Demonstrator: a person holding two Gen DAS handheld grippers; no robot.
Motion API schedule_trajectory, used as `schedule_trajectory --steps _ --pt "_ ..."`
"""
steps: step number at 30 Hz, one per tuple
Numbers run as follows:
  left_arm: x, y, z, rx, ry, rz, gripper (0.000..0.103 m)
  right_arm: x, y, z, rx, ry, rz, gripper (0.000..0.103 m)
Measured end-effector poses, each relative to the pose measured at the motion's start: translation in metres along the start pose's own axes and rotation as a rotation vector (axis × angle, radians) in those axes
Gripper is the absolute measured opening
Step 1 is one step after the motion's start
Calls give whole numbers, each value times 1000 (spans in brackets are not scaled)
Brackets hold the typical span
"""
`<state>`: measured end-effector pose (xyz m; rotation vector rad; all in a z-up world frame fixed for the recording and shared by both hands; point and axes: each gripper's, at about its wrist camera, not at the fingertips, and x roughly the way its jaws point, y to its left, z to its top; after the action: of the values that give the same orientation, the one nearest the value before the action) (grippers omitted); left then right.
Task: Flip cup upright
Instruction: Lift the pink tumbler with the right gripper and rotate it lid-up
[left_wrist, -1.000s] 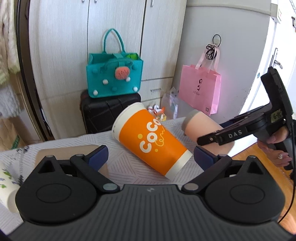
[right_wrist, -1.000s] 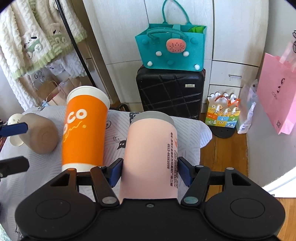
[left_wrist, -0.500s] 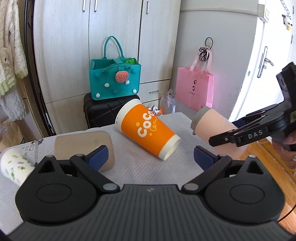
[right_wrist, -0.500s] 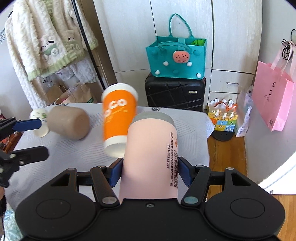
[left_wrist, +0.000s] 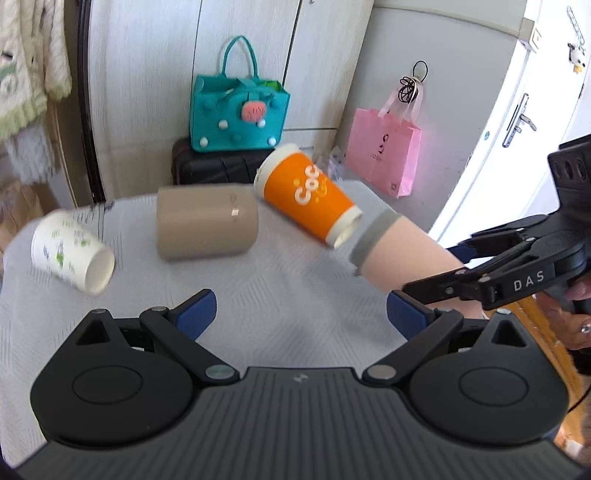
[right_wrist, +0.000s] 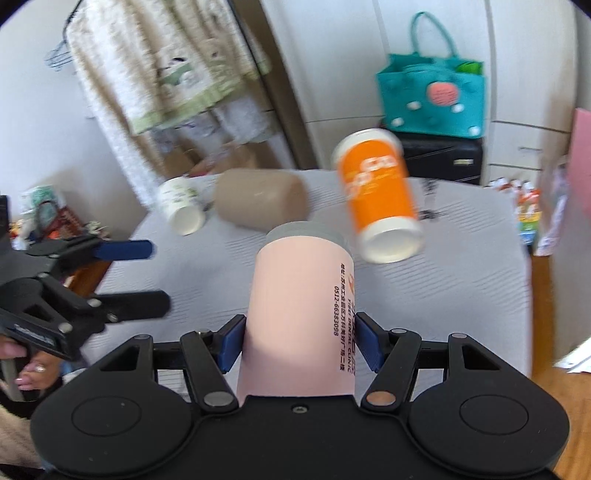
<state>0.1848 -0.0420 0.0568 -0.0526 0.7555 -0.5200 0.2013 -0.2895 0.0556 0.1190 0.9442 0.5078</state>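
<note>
My right gripper (right_wrist: 299, 341) is shut on a pink cup (right_wrist: 301, 306) with a grey rim, held above the table with its axis along the fingers; the cup also shows in the left wrist view (left_wrist: 402, 254). An orange cup (left_wrist: 306, 194) lies on its side on the white tablecloth (left_wrist: 280, 295), also in the right wrist view (right_wrist: 376, 195). A tan cup (left_wrist: 205, 223) and a white cup with green print (left_wrist: 70, 251) lie on their sides to the left. My left gripper (left_wrist: 301, 314) is open and empty over the near part of the table.
A teal bag (left_wrist: 240, 110) sits on a black suitcase (left_wrist: 210, 168) behind the table. A pink bag (left_wrist: 384, 155) hangs at the right. Clothes (right_wrist: 166, 70) hang at the left. Wooden floor (right_wrist: 543, 295) lies past the table's right edge.
Both grippers have pulled back and up from the table. The right gripper has carried the pink cup and swung left. The three lying cups now appear farther away.
</note>
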Motion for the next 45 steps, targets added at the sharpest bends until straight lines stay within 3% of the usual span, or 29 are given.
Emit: schedule_trajectory --steps 14,19,26,30,31,34,38,41,45 --pt "-23 59 -32 -85 25 37 100 60 70 -9 -122 77 92 68" --pt "-33 84 -36 -170 -32 27 100 80 75 -8 -137 84 85 68" --pt "-11 82 -32 -204 5 -40 100 94 69 -9 -136 99 72 68" --pt "13 78 -35 -244 64 -150 100 96 62 -12 -115 99 98 70" --pt "19 77 -36 -252 76 -167 100 96 60 -13 -114 104 108 74" --pt "33 72 -39 -275 105 -179 100 93 58 -16 -142 104 124 84" --pt "52 75 -38 -328 172 -197 100 84 57 -20 -193 117 150 87" --pt "60 75 -41 -362 182 -229 99 80 59 -22 -263 134 214 91" --pt "70 69 -44 -369 201 -259 94 81 57 -22 -258 121 237 91"
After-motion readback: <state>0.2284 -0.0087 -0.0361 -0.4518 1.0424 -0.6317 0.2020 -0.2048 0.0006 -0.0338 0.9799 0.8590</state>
